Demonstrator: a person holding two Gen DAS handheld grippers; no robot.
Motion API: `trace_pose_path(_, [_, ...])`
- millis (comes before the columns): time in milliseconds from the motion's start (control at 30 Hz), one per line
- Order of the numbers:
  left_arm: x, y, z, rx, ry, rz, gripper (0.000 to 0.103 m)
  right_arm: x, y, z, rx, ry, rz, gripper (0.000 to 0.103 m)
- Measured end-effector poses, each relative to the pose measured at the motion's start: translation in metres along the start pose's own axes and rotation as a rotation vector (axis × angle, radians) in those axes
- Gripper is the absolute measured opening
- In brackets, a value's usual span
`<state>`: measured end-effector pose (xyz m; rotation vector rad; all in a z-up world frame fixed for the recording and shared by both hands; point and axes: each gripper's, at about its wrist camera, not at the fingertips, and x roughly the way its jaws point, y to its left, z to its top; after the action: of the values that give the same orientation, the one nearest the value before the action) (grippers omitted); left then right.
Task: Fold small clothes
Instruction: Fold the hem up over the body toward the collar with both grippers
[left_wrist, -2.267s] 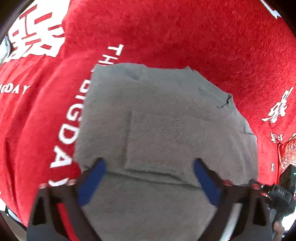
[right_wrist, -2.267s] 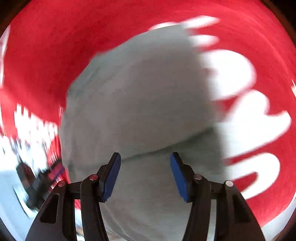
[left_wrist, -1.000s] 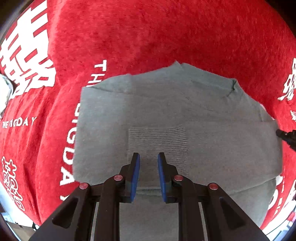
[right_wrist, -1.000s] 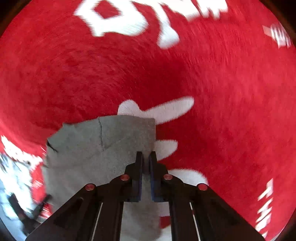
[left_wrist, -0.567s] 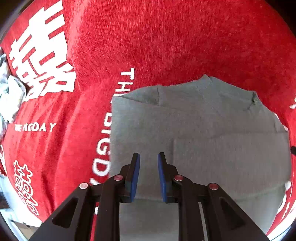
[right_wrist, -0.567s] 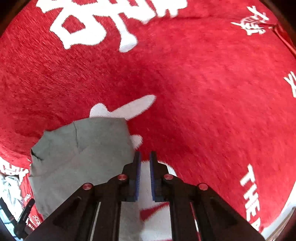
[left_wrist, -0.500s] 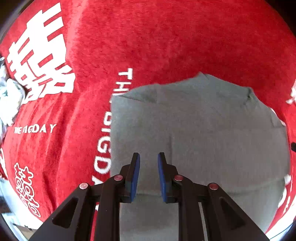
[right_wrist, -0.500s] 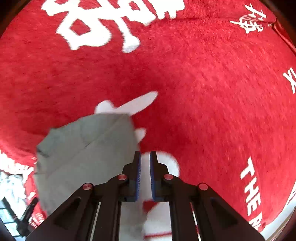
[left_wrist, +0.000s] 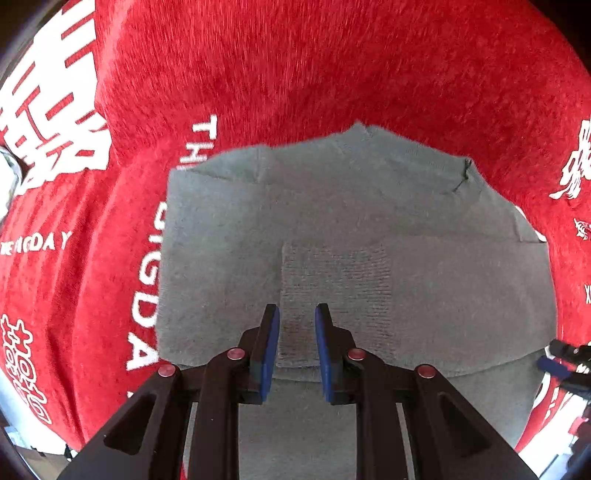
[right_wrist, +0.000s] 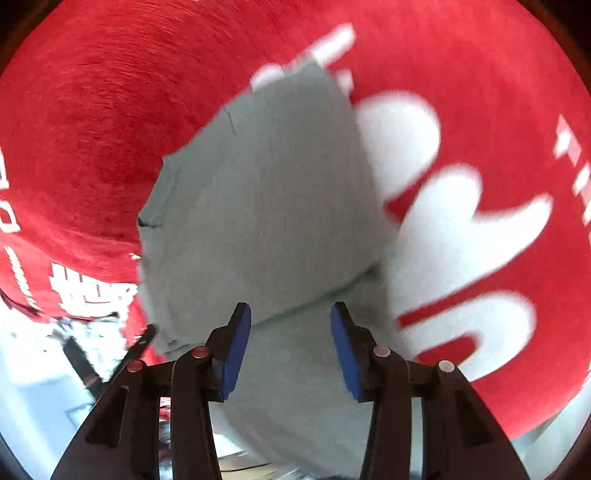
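Note:
A small grey knit garment lies folded flat on a red cloth; it also shows in the right wrist view, blurred. A ribbed cuff lies across its middle. My left gripper hovers over the near part of the cuff, jaws a narrow gap apart and holding nothing. My right gripper is open and empty above a folded edge of the garment. The right gripper also shows at the left wrist view's right edge.
The red cloth with white lettering covers the whole work surface. Large white characters lie right of the garment. The cloth's edge and a pale floor show at lower left in the right wrist view.
My right gripper has opened and swung back over the garment. My left gripper has kept its narrow gap and shifted a little, so the cuff is back under it.

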<state>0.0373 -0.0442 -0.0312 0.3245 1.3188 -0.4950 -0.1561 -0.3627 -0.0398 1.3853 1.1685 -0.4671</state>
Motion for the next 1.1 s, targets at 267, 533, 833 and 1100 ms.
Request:
trace_pose_path(267, [0.008,-0.004,-0.019,0.049,0.012,0.043,0.022,0.027,0.003,-0.001,0.053,-0.02,0.017,0.006])
trace_pose_path(533, [-0.012,0.007,-0.027,0.009,0.008,0.068,0.034,0.03,0.02,-0.012,-0.074,0.002,-0.099,0.007])
trace_pose_path(833, [-0.034,0.006,-0.048,0.035,0.037,0.105,0.034,0.01,0.035,-0.039,-0.165,0.0,-0.198,0.008])
trace_pose_path(1100, [-0.054,0.005,-0.063,0.033,0.008,0.145,0.097,-0.002,0.05,-0.055,-0.221,-0.029,-0.246,0.03])
